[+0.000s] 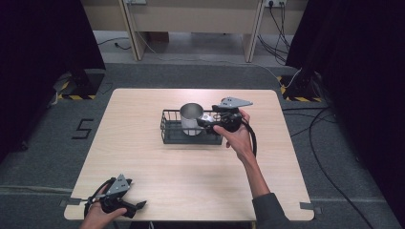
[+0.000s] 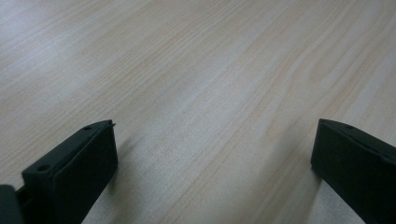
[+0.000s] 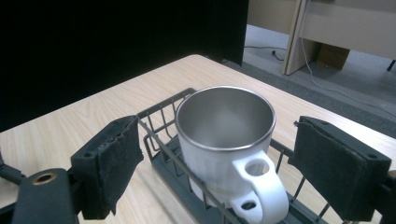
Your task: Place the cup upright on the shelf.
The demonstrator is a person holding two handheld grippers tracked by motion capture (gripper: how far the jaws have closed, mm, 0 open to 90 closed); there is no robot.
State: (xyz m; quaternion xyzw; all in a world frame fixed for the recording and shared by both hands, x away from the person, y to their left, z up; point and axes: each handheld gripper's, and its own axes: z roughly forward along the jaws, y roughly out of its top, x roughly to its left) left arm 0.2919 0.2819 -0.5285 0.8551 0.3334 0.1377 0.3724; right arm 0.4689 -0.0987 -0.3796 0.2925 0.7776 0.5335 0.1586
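A steel-lined white mug (image 1: 191, 118) stands upright in a black wire basket (image 1: 168, 130) near the middle of the table. Its white handle (image 3: 261, 186) points toward my right gripper (image 1: 208, 122), which a hand holds level at the basket's right side. In the right gripper view my right gripper (image 3: 217, 122) has its jaws apart on either side of the mug (image 3: 224, 140); the handle lies low between them and the left pad (image 3: 114, 163) stands clear of it. My left gripper (image 1: 138, 206) rests open at the table's front left corner, and in its own view my left gripper (image 2: 215, 123) has bare wood between its jaws.
The light wooden table (image 1: 143, 162) stands on grey carpet. Black curtains hang at both sides, with desk legs and cables at the back. The basket's wire wall (image 3: 159, 140) runs between the right gripper's left jaw and the mug.
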